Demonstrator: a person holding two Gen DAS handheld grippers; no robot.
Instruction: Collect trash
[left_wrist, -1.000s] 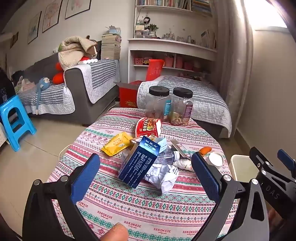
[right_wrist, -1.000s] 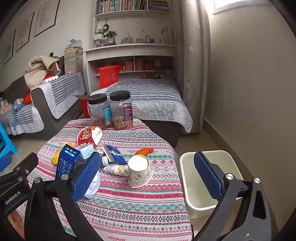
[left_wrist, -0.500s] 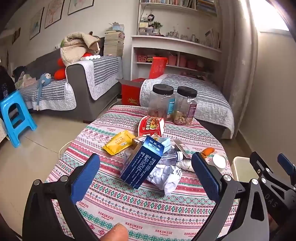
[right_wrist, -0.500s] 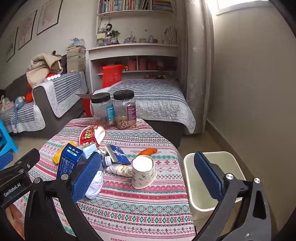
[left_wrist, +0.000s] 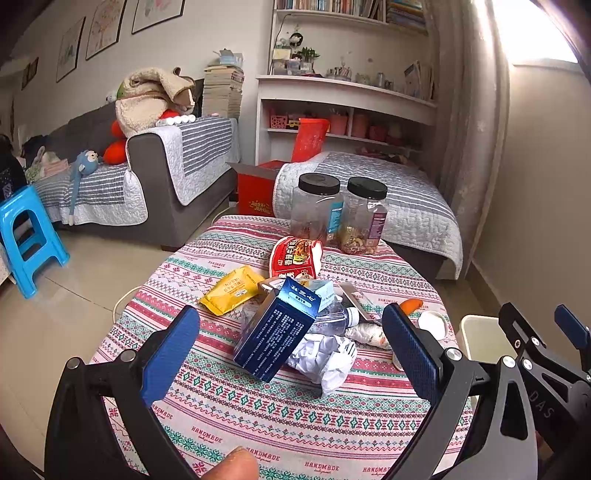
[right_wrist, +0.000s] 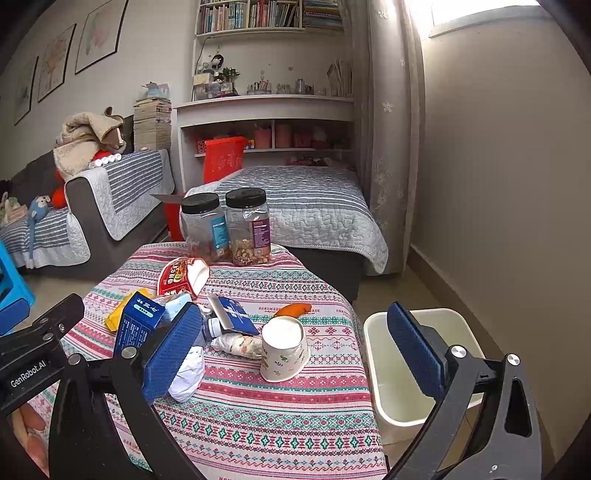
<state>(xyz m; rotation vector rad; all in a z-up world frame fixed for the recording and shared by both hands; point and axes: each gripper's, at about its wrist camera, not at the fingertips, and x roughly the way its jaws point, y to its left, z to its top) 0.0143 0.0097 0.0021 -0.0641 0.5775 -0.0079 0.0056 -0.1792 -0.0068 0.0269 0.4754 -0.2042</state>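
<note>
Right wrist view: both tongs, left gripper (left_wrist: 288, 347) and right gripper (right_wrist: 295, 345), gape released above the litter, since the bin (right_wrist: 373, 332) stands beside the table (right_wrist: 280, 417).

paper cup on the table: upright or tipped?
Tipped. The paper cup lies tilted on the striped tablecloth, its white open mouth facing up and away from the right wrist camera, its patterned side resting on the cloth.

Your surface (right_wrist: 258, 424) carries a trash heap at its middle, two jars (right_wrist: 225, 227) side by side at its far edge, paper cup (right_wrist: 282, 349) lying right of the heap, bin (right_wrist: 384, 369) on the floor just right of the surface, bed (right_wrist: 303, 199) behind the jars, sofa (left_wrist: 155, 177) far left.
</note>
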